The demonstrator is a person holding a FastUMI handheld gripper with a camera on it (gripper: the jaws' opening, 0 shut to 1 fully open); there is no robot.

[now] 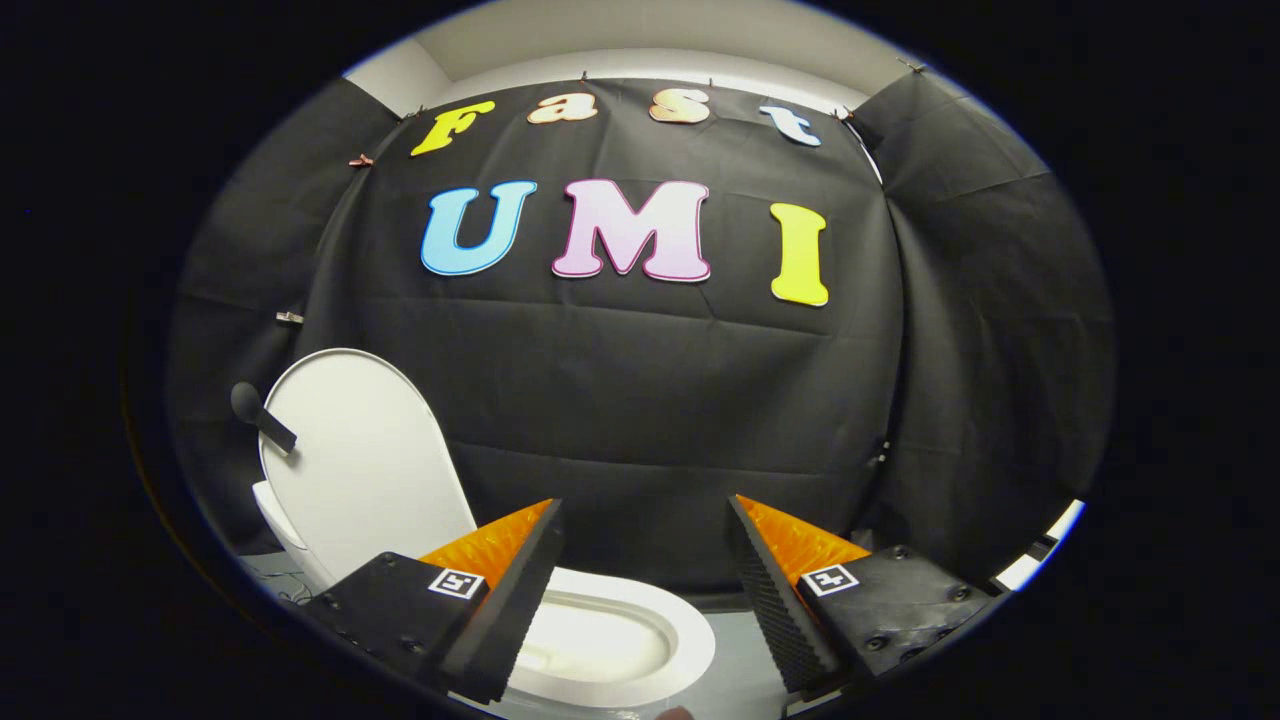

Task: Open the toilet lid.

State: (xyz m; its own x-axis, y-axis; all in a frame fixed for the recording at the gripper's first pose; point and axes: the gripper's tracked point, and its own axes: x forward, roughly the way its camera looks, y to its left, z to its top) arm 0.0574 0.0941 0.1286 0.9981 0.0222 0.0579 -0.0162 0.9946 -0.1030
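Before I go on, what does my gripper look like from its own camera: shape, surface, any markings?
The gripper has two wedge-shaped fingers tapering forward, with ridged, saw-toothed inner faces. Each sits on a dark block with small screws, and each block carries a square black-and-white tag. No cables are visible.

black cloth wall (pixel 640 400) draped behind, pale ceiling (pixel 640 40) above, grey floor (pixel 745 670).

Pale grey floor (pixel 735 665) carried the white toilet (pixel 610 640), which stood at 6 to 7 o'clock; its lid (pixel 360 460) was raised upright at 8 o'clock.
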